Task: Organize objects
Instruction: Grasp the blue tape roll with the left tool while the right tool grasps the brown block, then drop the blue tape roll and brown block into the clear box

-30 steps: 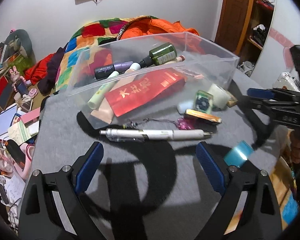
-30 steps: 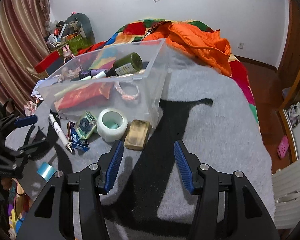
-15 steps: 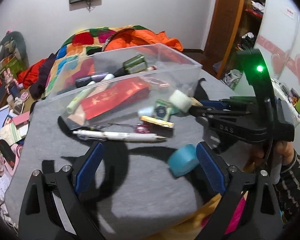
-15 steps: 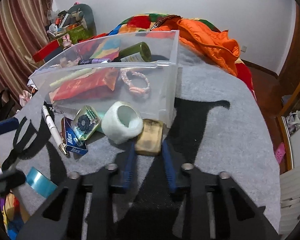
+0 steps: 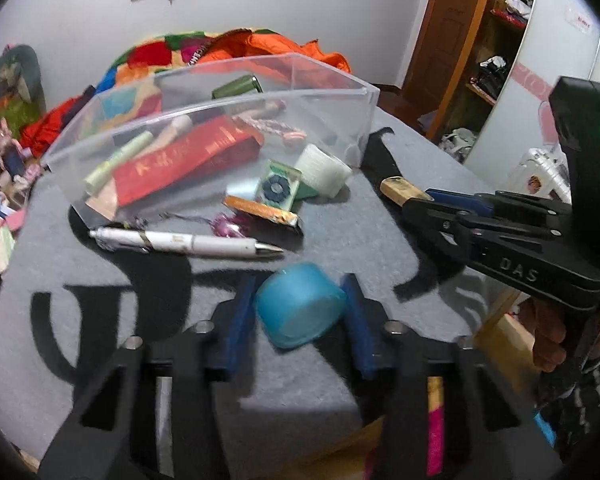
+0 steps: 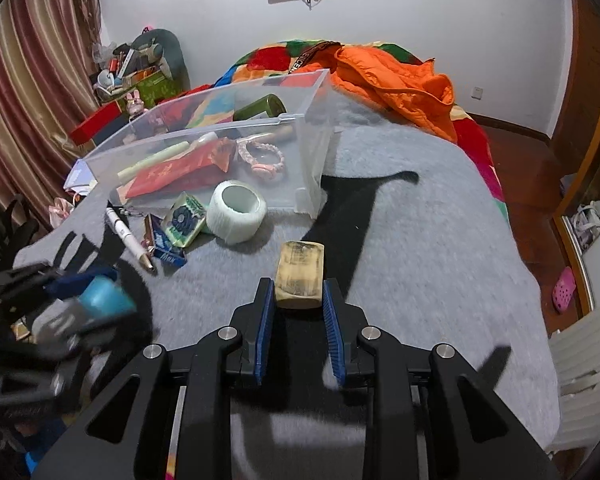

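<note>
My left gripper [image 5: 300, 312] is shut on a blue tape roll [image 5: 300, 305], held just above the grey mat; it also shows blurred in the right wrist view [image 6: 104, 298]. My right gripper [image 6: 299, 300] is shut on a tan block [image 6: 300, 274], lifted off the mat; the block also shows in the left wrist view [image 5: 400, 191]. A clear plastic bin [image 5: 340, 92] [image 6: 316, 148] stands behind, holding a red packet [image 5: 180, 162], tubes, a green bottle [image 6: 260, 109] and a pink bracelet [image 6: 262, 158].
In front of the bin lie a white pen [image 5: 188, 242], a white tape roll [image 6: 236, 212], a clear case with a dark gear [image 6: 185, 218], a blue Max box [image 6: 164, 246] and a pink charm [image 5: 228, 226]. Bedding [image 6: 388, 76] lies behind; clutter stands at the left.
My left gripper closed on the blue tape roll. My right gripper closed on the tan block and lifted it away from the white tape roll.
</note>
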A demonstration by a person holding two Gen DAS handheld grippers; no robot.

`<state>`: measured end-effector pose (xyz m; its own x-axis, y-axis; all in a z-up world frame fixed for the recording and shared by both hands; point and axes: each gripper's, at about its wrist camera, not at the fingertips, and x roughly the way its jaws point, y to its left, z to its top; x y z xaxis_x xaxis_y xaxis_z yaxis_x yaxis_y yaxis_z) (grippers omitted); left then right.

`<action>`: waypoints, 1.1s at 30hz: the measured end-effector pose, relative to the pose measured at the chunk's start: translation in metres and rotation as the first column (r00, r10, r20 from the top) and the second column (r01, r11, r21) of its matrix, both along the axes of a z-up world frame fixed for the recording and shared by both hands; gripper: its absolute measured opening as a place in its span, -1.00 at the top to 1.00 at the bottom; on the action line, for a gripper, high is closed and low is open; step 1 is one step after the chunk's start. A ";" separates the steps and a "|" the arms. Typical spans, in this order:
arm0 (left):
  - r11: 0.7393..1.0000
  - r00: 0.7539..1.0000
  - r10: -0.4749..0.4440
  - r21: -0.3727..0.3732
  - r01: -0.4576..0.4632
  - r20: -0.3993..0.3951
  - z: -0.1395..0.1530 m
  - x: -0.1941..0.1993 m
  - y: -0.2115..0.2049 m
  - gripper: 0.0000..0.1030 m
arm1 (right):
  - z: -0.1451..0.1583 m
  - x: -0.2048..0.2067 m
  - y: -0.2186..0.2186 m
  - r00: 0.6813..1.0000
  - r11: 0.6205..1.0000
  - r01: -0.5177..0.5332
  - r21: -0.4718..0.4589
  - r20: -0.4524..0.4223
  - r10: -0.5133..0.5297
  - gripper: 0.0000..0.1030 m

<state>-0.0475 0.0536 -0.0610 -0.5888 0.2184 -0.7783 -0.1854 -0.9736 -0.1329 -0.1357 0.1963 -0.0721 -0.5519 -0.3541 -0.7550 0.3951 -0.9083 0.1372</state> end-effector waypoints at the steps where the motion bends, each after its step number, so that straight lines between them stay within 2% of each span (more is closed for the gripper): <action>1: 1.000 1.000 0.002 -0.001 -0.002 -0.008 0.001 0.002 0.000 0.20 | 0.001 0.002 0.002 1.000 1.000 0.002 -0.004 -0.002 -0.002 0.57; 8: 1.000 0.998 0.015 0.007 -0.015 -0.067 0.021 0.010 -0.007 0.20 | 0.022 0.015 0.008 0.999 0.999 0.003 -0.051 -0.047 -0.005 0.58; 19: 0.996 0.983 0.090 0.036 -0.086 -0.159 0.057 -0.006 -0.038 0.20 | 0.071 0.021 -0.002 0.985 0.994 -0.033 -0.107 -0.173 0.014 0.58; 24: 0.993 0.973 0.116 0.039 -0.111 -0.198 0.073 -0.021 -0.052 0.20 | 0.086 0.011 -0.011 0.978 0.990 -0.051 -0.129 -0.208 0.024 0.58; 28: 0.991 0.969 0.134 0.058 -0.125 -0.208 0.081 -0.034 -0.060 0.20 | 0.093 0.000 -0.021 0.974 0.988 -0.066 -0.138 -0.223 0.034 0.58; 33: 0.990 0.966 0.142 0.043 -0.136 -0.214 0.085 -0.052 -0.064 0.20 | 0.097 -0.018 -0.035 0.973 0.986 -0.083 -0.143 -0.226 0.049 0.58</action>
<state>-0.0999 -0.0107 0.0235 -0.7685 0.1427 -0.6237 -0.0761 -0.9883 -0.1323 -0.1536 0.1610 0.0246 -0.6707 -0.4958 -0.5517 0.4894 -0.8547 0.1731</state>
